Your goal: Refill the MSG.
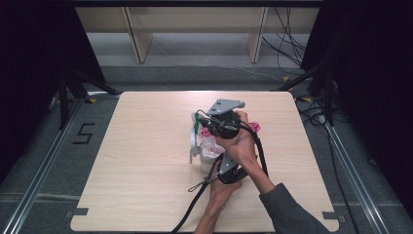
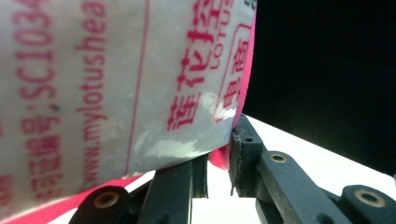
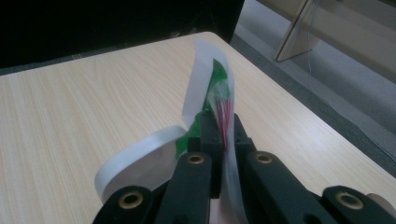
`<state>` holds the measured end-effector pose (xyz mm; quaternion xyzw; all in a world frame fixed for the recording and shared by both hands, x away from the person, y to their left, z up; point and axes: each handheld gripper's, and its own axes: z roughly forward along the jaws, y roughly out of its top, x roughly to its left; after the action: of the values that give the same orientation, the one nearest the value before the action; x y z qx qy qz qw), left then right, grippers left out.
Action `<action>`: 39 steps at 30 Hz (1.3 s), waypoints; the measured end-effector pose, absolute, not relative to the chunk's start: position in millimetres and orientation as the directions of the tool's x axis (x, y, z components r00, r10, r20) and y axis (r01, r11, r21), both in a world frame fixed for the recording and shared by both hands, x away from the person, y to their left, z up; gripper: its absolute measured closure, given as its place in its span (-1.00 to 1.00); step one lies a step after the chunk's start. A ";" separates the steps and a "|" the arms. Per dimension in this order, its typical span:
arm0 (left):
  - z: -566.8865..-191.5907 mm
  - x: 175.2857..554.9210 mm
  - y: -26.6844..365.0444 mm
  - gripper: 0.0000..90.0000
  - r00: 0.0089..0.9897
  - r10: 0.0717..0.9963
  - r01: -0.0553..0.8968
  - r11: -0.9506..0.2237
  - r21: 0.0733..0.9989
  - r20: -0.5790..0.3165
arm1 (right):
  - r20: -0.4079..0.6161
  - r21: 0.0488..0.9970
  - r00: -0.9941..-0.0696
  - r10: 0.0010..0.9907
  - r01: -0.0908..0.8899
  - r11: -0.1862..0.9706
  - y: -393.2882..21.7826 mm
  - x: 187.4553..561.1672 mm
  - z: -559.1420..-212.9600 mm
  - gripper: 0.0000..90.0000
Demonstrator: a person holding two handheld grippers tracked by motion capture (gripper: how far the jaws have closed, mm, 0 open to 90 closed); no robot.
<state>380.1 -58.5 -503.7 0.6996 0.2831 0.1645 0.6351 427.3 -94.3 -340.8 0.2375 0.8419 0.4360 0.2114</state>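
Note:
A clear plastic bag [image 1: 208, 146] with red print, a green patch and a curled white strip [image 1: 193, 142] is held up over the middle of the wooden table [image 1: 146, 146]. My right gripper [image 1: 203, 122], the farther one with the grey plate, is shut on the bag's top film [image 3: 223, 100]; in the right gripper view its jaws [image 3: 224, 133] pinch the film beside the white strip [image 3: 140, 158]. My left gripper [image 1: 215, 165], nearer the person, is shut on the bag's lower pink edge. The left gripper view shows the printed bag [image 2: 116, 84] pressed between the jaws [image 2: 222, 156].
The person's forearms cross above the table's near right part. A small pink item [image 1: 255, 127] lies behind the right hand. Beyond the far edge stand pale shelf legs [image 1: 139, 41], with loose cables [image 1: 292, 48] on the floor at the right.

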 end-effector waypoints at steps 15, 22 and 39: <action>-509.7 375.9 -57.1 0.70 0.776 0.609 0.235 -0.042 0.971 -0.161 | -0.043 0.892 -0.797 0.602 0.241 0.383 -125.0 420.1 -335.2 1.00; -511.1 376.3 -52.4 0.65 0.769 0.621 0.251 -0.071 0.965 -0.154 | -0.018 0.909 -0.792 0.611 0.242 0.339 -138.8 419.7 -334.6 1.00; -510.4 370.1 -41.0 0.38 0.774 0.616 0.286 -0.133 0.949 -0.147 | 0.027 0.945 -0.777 0.629 0.226 0.238 -175.2 412.3 -333.2 1.00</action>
<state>370.1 -41.0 -510.4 0.7394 0.3051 0.1412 0.5833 412.3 -175.2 -333.2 0.2793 0.7652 0.5504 0.1830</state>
